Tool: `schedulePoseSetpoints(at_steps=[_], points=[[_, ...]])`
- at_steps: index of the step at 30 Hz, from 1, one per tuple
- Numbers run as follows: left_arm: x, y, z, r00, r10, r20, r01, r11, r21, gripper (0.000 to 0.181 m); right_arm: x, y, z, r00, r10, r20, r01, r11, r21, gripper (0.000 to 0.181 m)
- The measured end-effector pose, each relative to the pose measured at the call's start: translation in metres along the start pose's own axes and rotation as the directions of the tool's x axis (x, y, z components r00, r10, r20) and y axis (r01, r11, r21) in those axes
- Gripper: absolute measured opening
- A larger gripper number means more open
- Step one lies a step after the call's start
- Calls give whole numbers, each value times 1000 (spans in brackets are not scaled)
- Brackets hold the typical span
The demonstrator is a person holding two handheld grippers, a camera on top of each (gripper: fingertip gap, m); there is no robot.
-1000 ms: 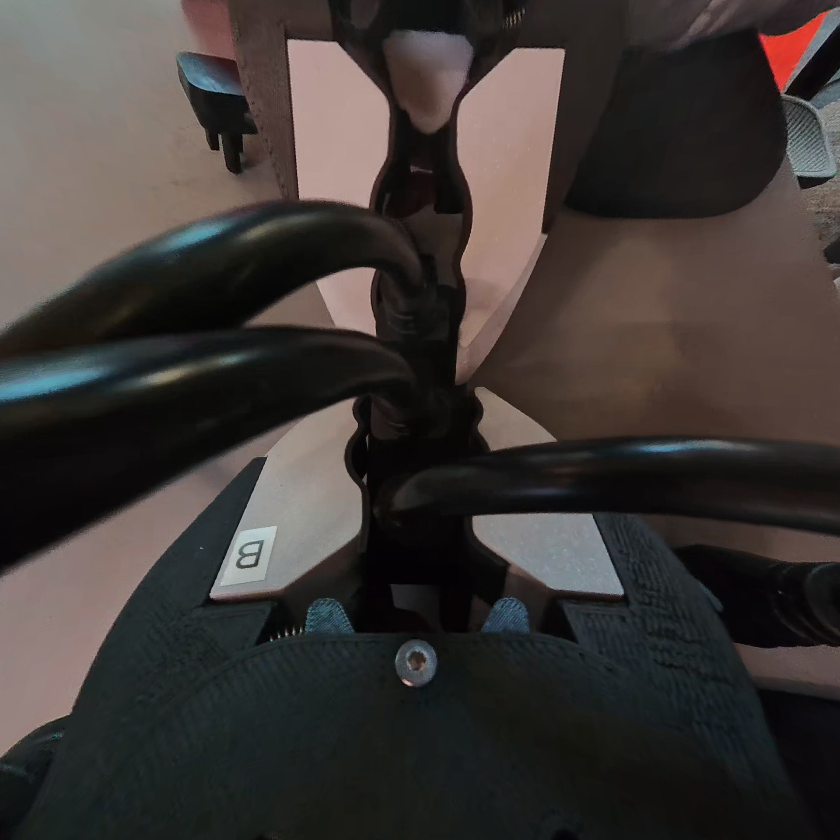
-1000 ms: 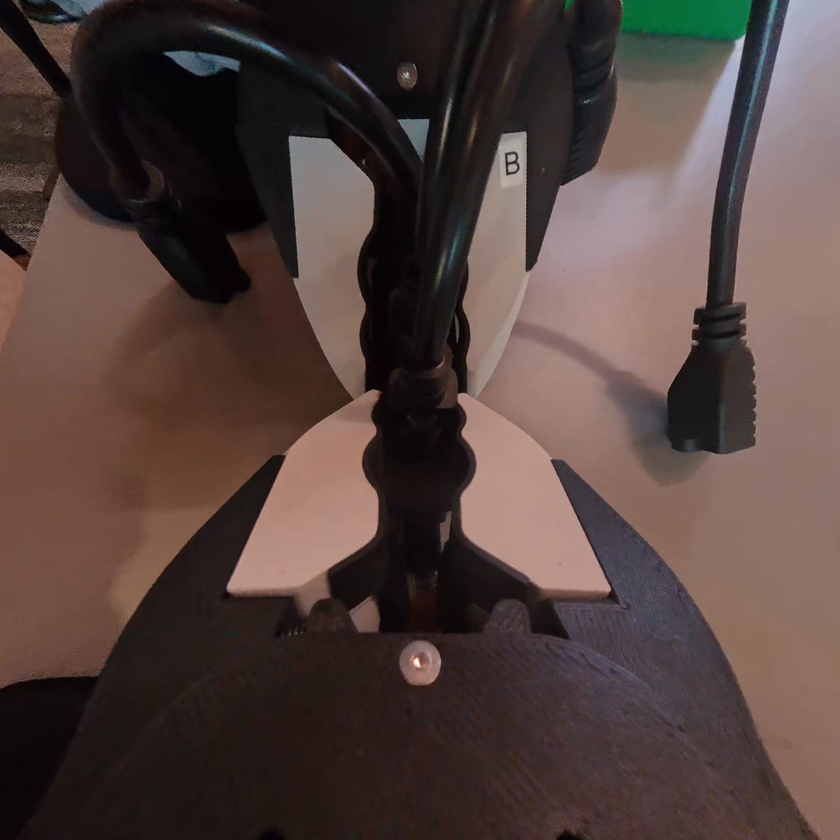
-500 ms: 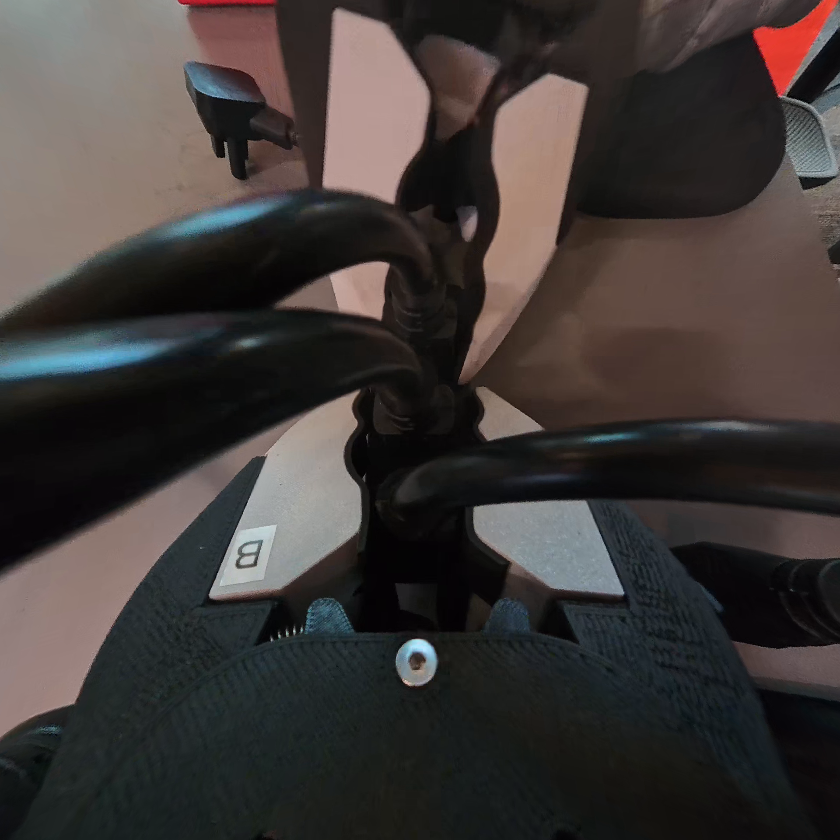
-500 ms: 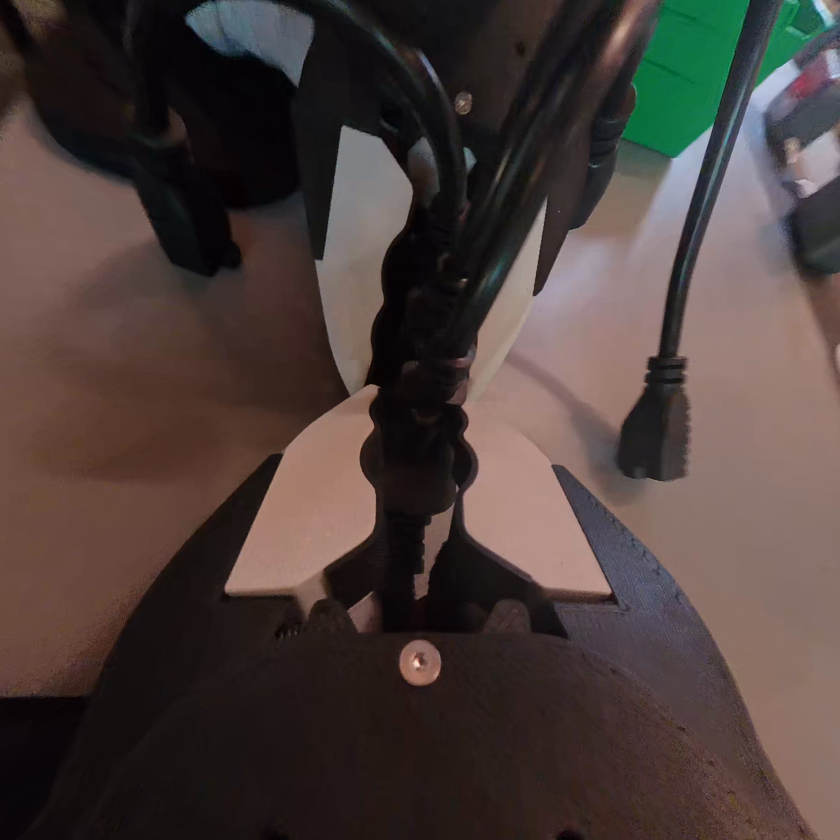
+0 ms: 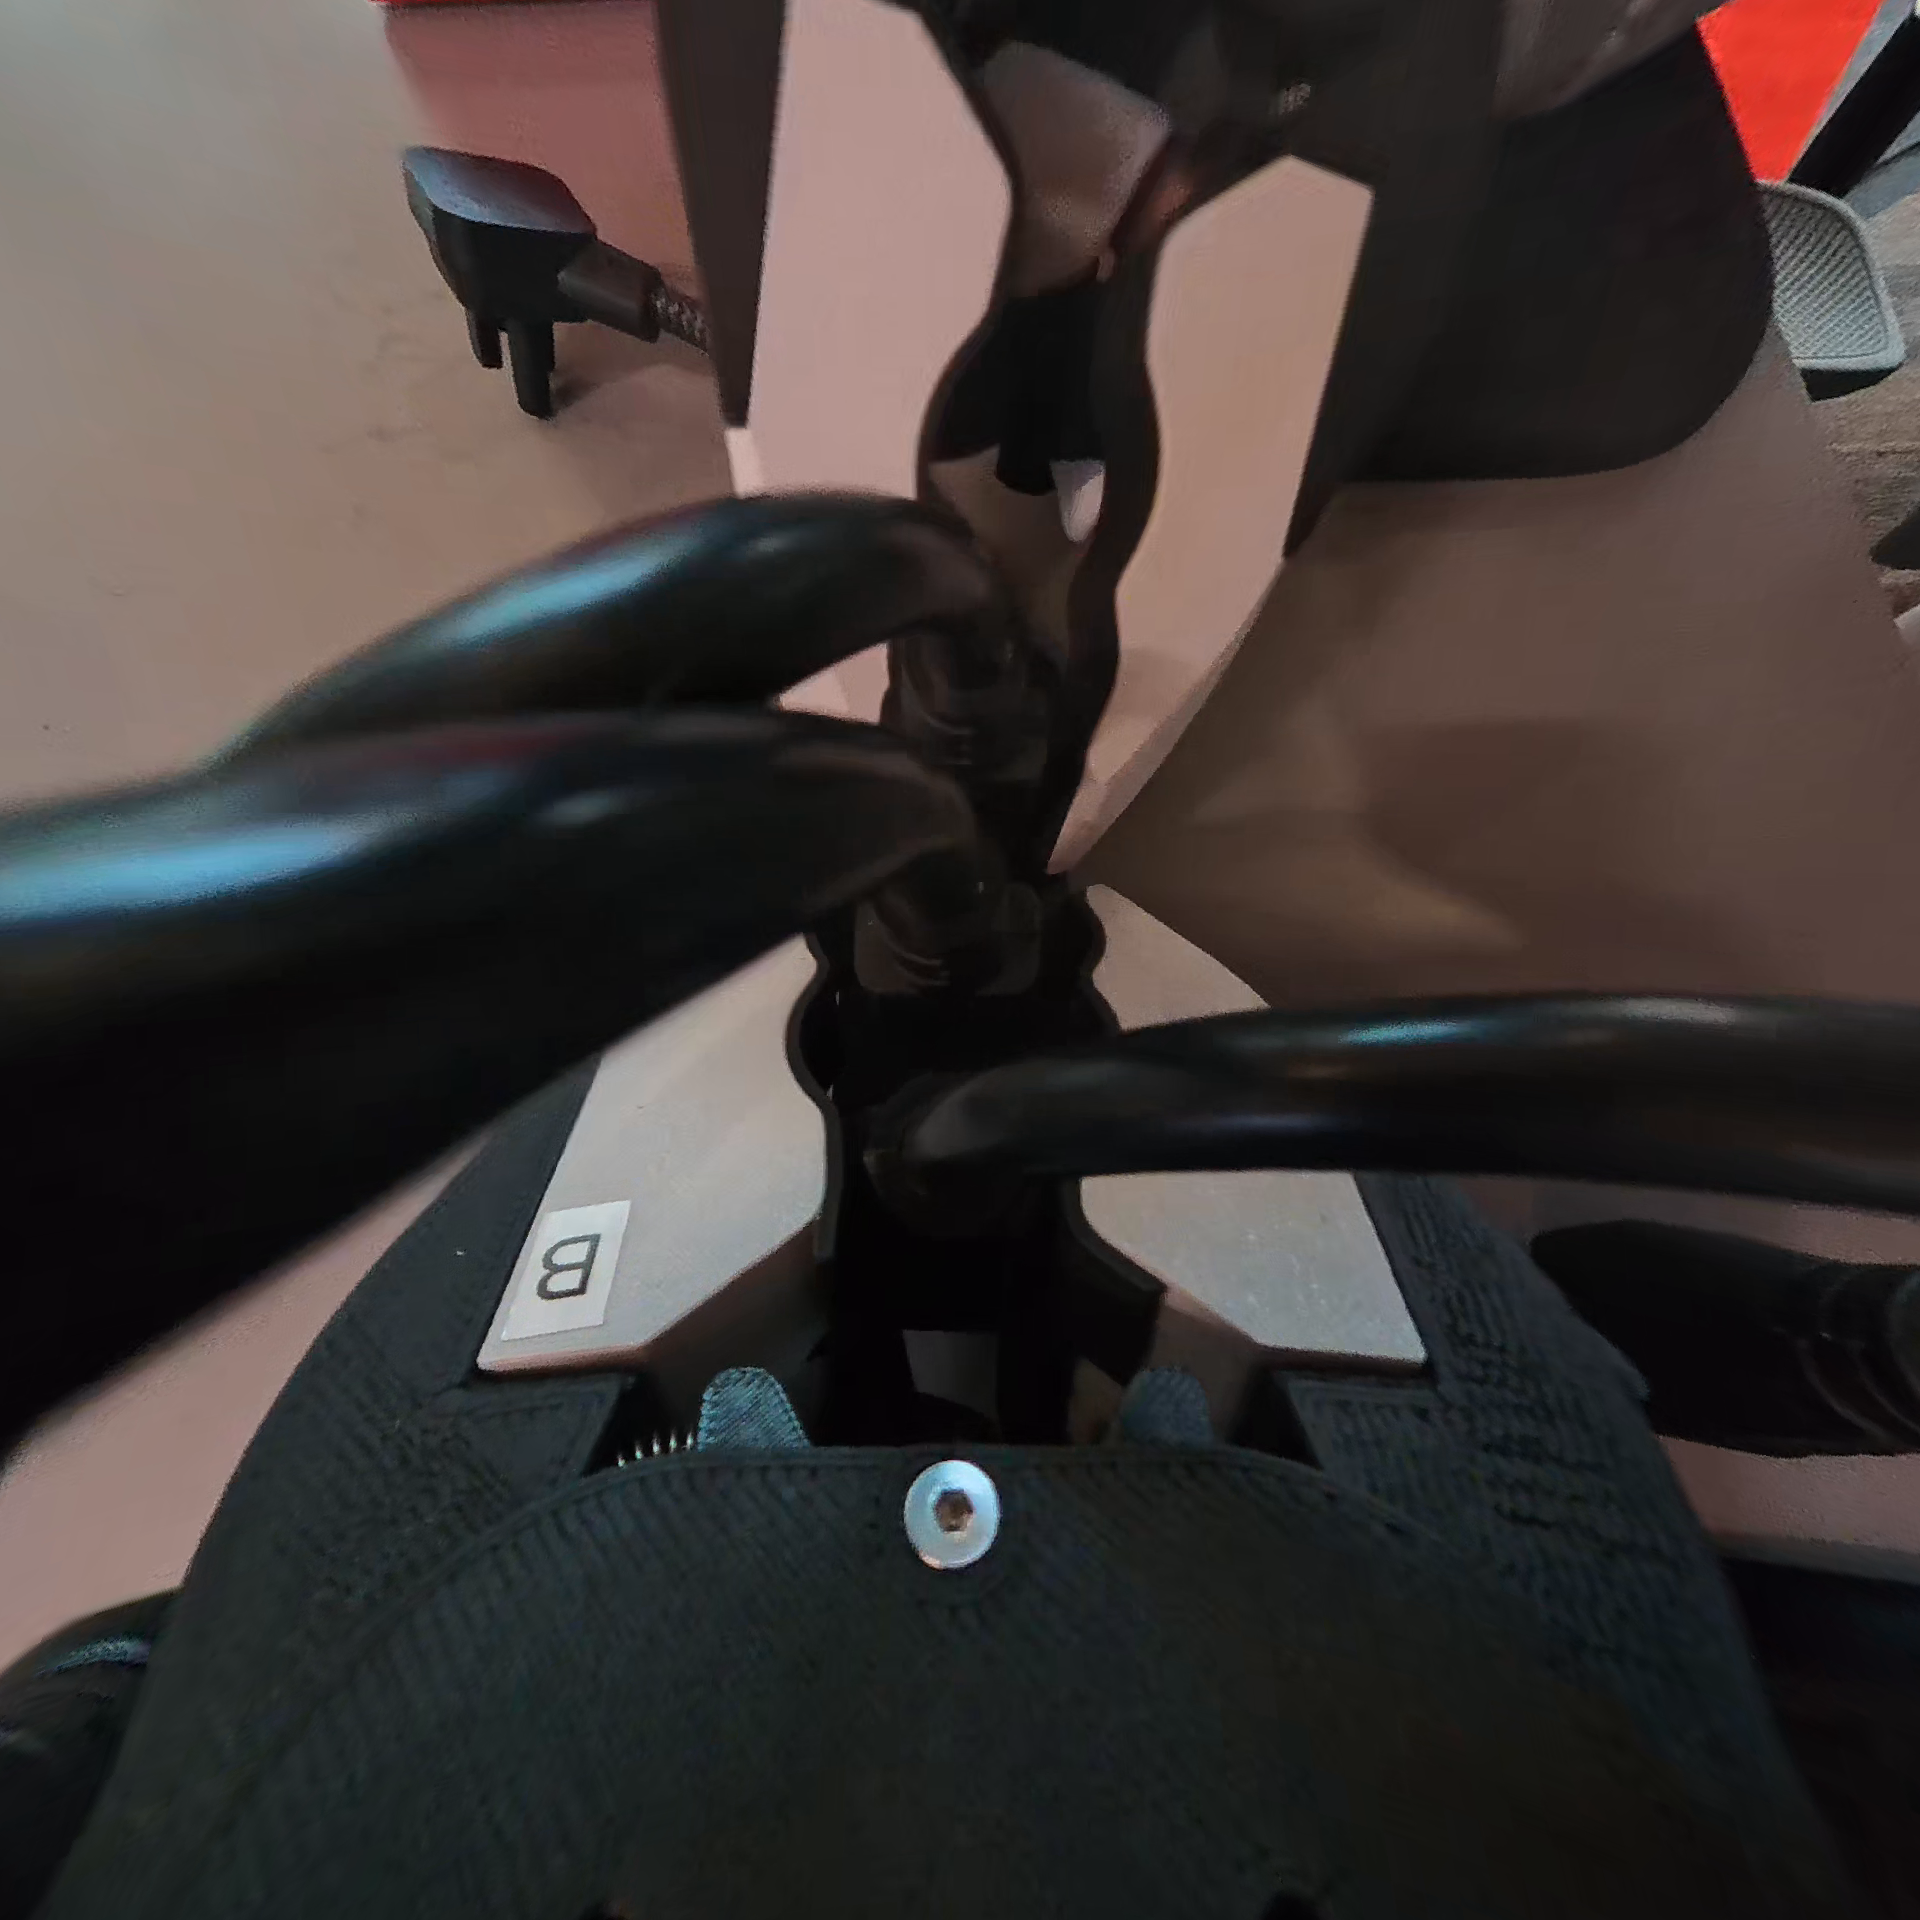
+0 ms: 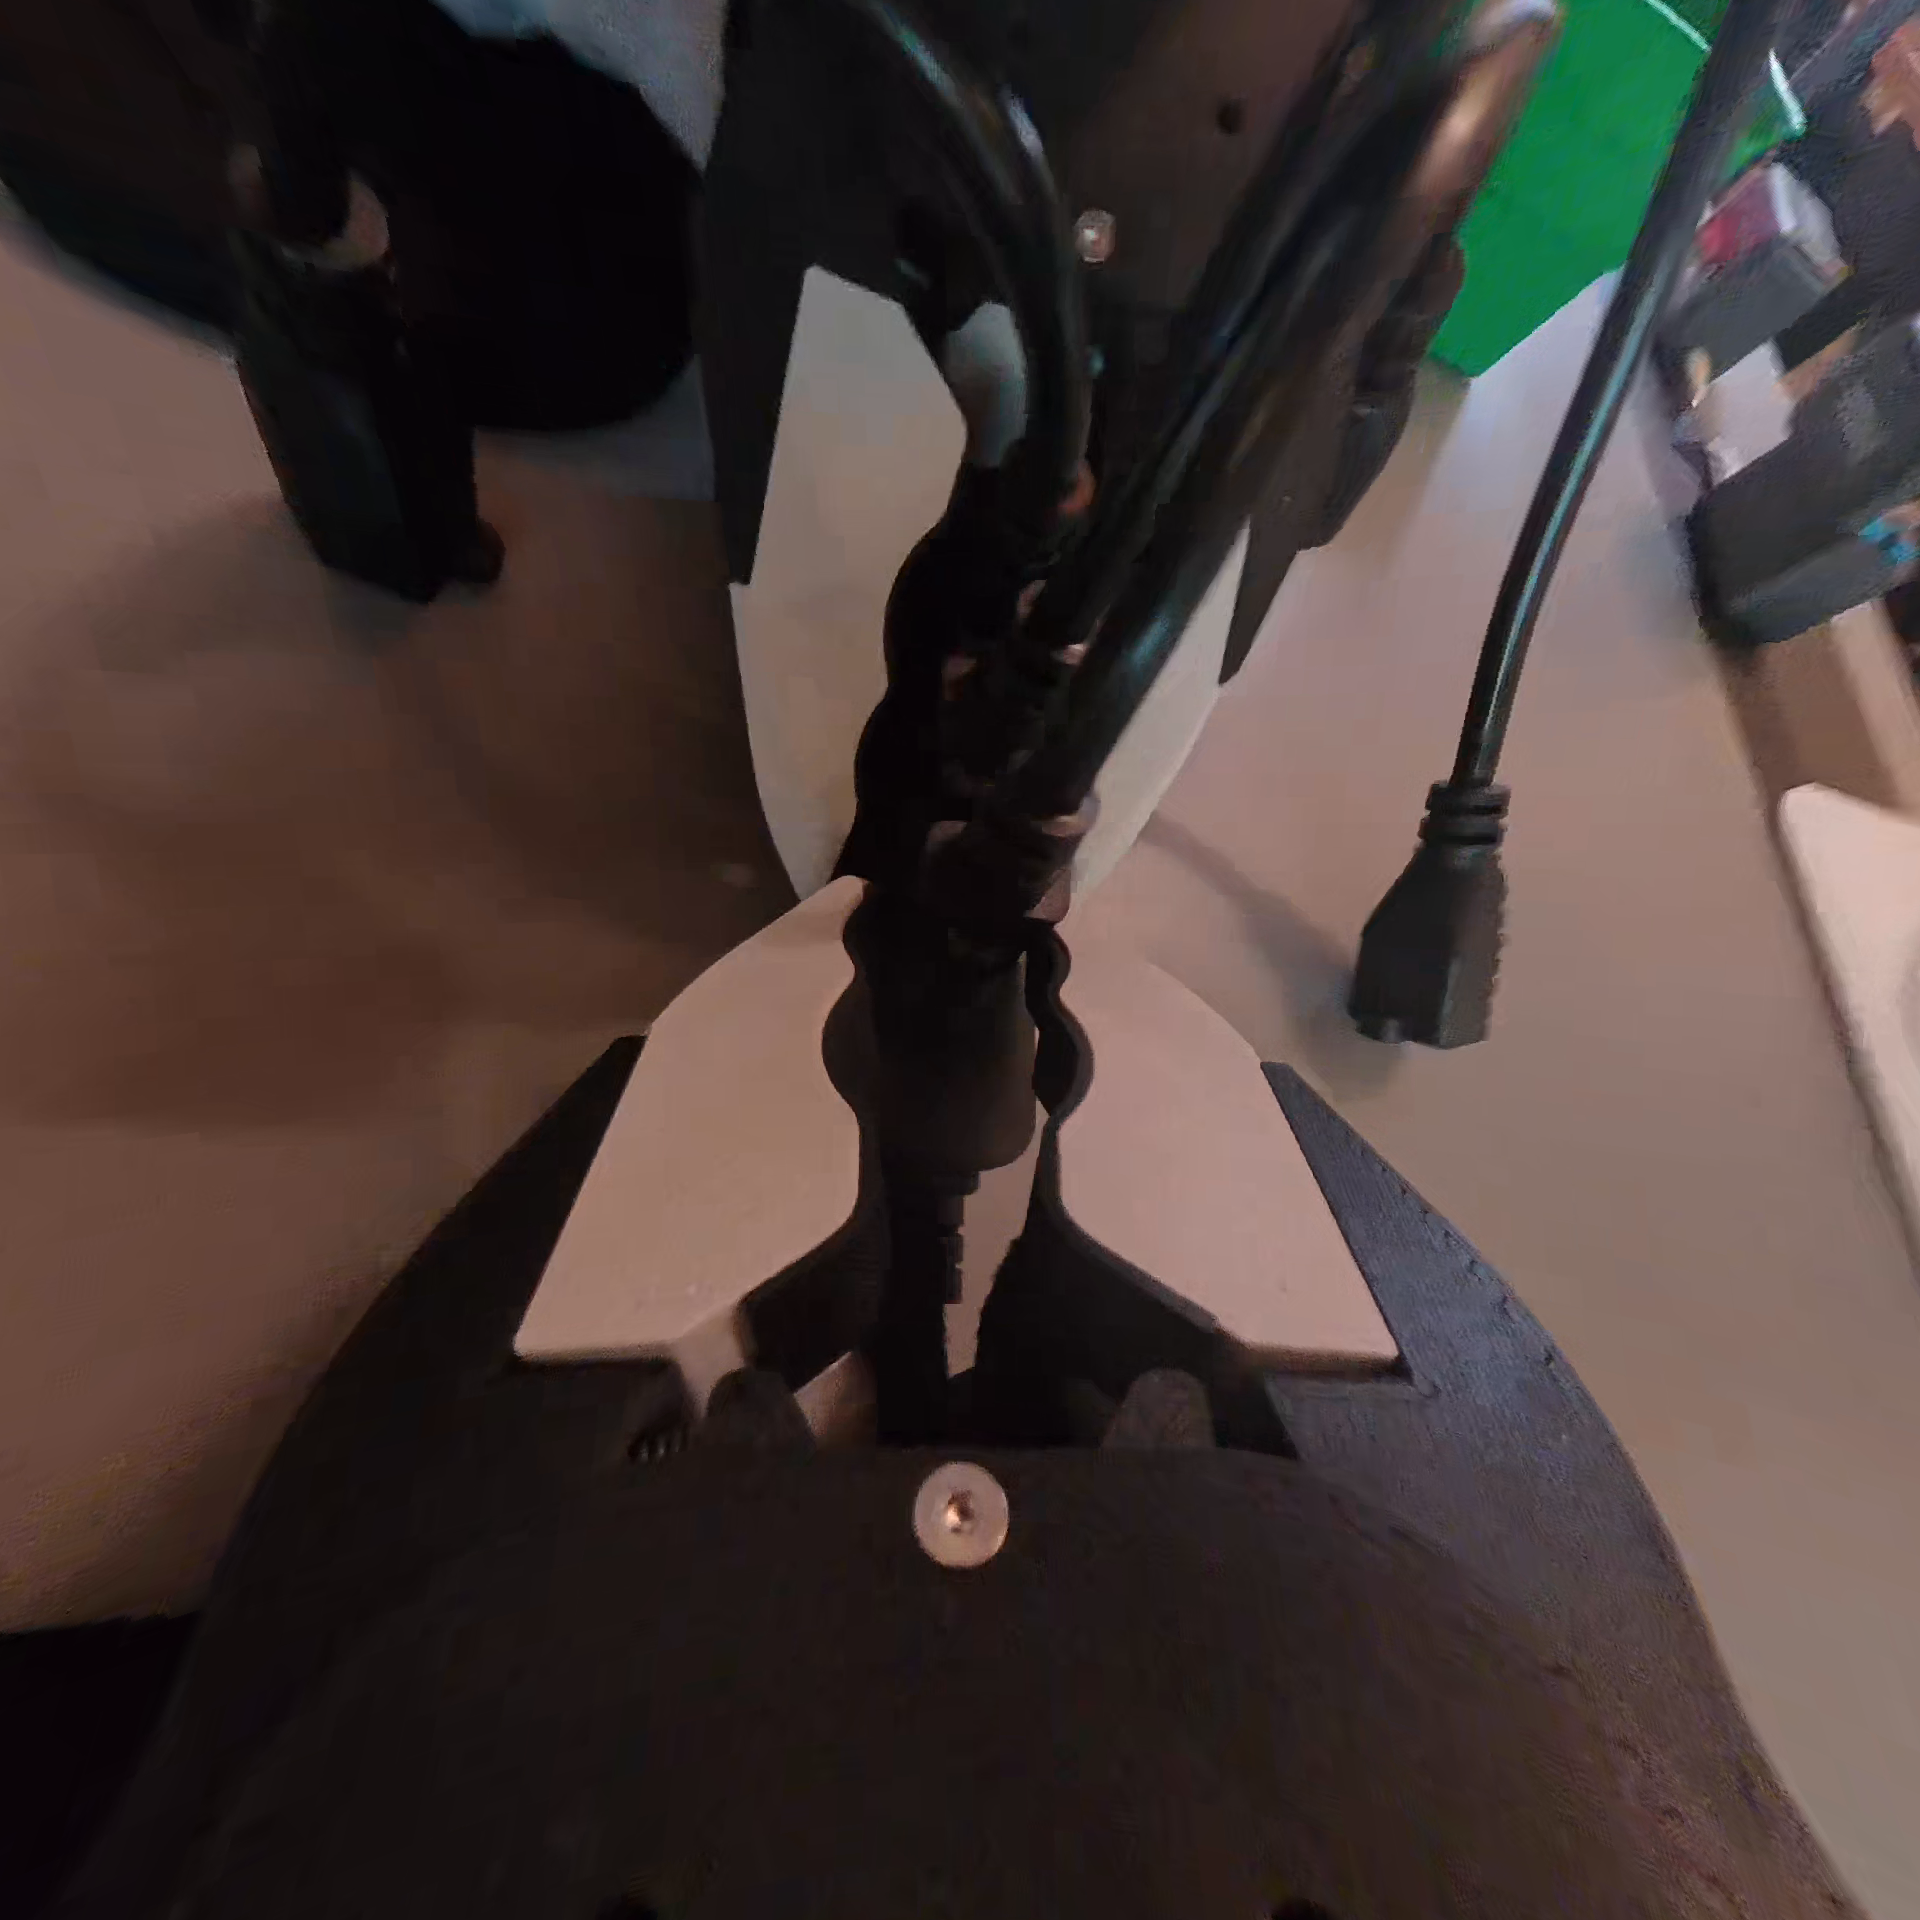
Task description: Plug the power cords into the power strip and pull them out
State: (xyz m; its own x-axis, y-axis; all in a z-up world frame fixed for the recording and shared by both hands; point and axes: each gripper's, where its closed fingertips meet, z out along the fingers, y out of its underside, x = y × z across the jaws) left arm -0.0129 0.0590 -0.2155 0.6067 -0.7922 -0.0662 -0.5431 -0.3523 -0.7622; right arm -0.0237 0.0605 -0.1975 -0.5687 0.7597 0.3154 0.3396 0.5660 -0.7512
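Observation:
My two grippers meet tip to tip over the tan table (image 5: 208, 520). My left gripper (image 5: 961, 925) is shut on a bundle of black cord ends (image 5: 935, 935). Two thick black power cords (image 5: 520, 665) arch off to the left and one (image 5: 1455, 1091) runs off to the right. My right gripper (image 6: 956, 925) is shut on a black cord end (image 6: 935, 1091), and its cords (image 6: 1195, 520) rise toward the left gripper beyond. I cannot tell which cord end is whose in the dark gap. I cannot make out a power strip.
A loose black plug (image 5: 499, 229) with a braided cord lies at the far left of the table. A black cord with a block connector (image 6: 1434, 956) rests on the table to the right. A white object (image 6: 1860, 987) and a green box (image 6: 1558, 208) lie beyond. My left and right fingertips are right by each other. The white object (image 6: 1860, 987) is about 40 cm from both grippers' fingertips.
Both grippers stay shut. The right gripper has swung and tilted, so the facing gripper leans to the right. The loose plug and the block connector have shifted in view.

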Motion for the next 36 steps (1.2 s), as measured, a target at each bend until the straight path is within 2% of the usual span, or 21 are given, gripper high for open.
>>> schedulePoseSetpoints(at_steps=[2, 4, 5, 6, 8, 9, 10, 11, 12, 13, 14, 15, 17, 21, 22, 25, 26, 28, 29, 32, 36], points=[[1, 1, 0, 1000, -18, -22, 18, 1000, 5, 42, -1, -1, 1, 965, 226, 133, -230, 973, 17, 26], [1, 1, -1, 1000, -7, -7, 7, 1000, 1, 42, 0, -2, 1, 929, 317, 190, -326, 945, 20, 26], [0, 1, -1, 1000, -11, -7, 11, 1000, 2, 42, 0, -2, 2, 942, 286, 176, -294, 956, 21, 27], [0, 2, -1, 1000, -14, -9, 14, 1000, 3, 42, 0, -1, 2, 974, 189, 127, -192, 981, 10, 27], [0, 1, -2, 1000, -5, -8, 5, 1000, 1, 41, 0, -1, 1, 995, -101, -5, 100, 993, -67, 29], [-1, 1, -2, 1000, 22, 6, -22, 1000, -2, 42, 1, -1, 0, 983, -179, -51, 173, 980, -96, 30], [-1, 1, -3, 999, 40, 18, -40, 999, -4, 42, 0, -2, 0, 980, -187, -71, 180, 979, -91, 30], [-1, 1, -3, 999, 39, 23, -39, 999, -4, 42, 0, -2, 0, 988, -140, -66, 137, 989, -57, 29], [0, 1, -2, 1000, 24, 13, -24, 1000, -3, 42, -1, -2, 1, 999, -30, -22, 30, 999, -17, 29], [2, 2, -2, 1000, -1, -15, 1, 1000, -1, 42, -3, -2, 2, 987, 143, 71, -144, 990, 7, 28], [3, 1, -2, 1000, -15, -25, 15, 1000, 9, 42, -4, -3, 1, 939, 299, 168, -305, 952, 10, 26], [2, 1, -2, 1000, -6, -20, 6, 1000, 11, 42, -4, -4, 1, 900, 369, 231, -381, 924, 10, 27], [2, 1, -2, 1000, -16, -20, 16, 1000, 16, 42, -5, -4, 1, 891, 362, 276, -379, 926, 8, 28], [2, 0, -4, 1000, 27, -10, -26, 998, 51, 41, -6, -5, 5, 932, 266, 247, -289, 955, 62, 27], [5, 1, -6, 998, 56, -27, -54, 997, 63, 50, -7, -5, 5, 936, 258, 240, -285, 955, 83, 29], [2, 11, -14, 999, 46, -24, -45, 999, 19, 93, -9, 0, 4, 952, 221, 210, -240, 968, 68, 51], [2, 12, -17, 999, 30, -20, -30, 999, 21, 101, -8, 4, 5, 959, 206, 196, -219, 974, 48, 61], [6, 13, -26, 999, -1, -45, 3, 999, 32, 103, -7, 8, 6, 964, 201, 175, -210, 977, 33, 80], [6, 13, -31, 999, -16, -43, 18, 999, 47, 98, -5, 7, 7, 965, 203, 166, -212, 976, 39, 89], [7, 11, -40, 998, -56, -24, 58, 991, 123, 94, 3, 4, 5, 973, 198, 119, -208, 975, 78, 108], [5, 23, -50, 997, -80, 1, 80, 990, 116, 93, 13, -4, -1, 974, 212, 75, -222, 962, 158, 130]])
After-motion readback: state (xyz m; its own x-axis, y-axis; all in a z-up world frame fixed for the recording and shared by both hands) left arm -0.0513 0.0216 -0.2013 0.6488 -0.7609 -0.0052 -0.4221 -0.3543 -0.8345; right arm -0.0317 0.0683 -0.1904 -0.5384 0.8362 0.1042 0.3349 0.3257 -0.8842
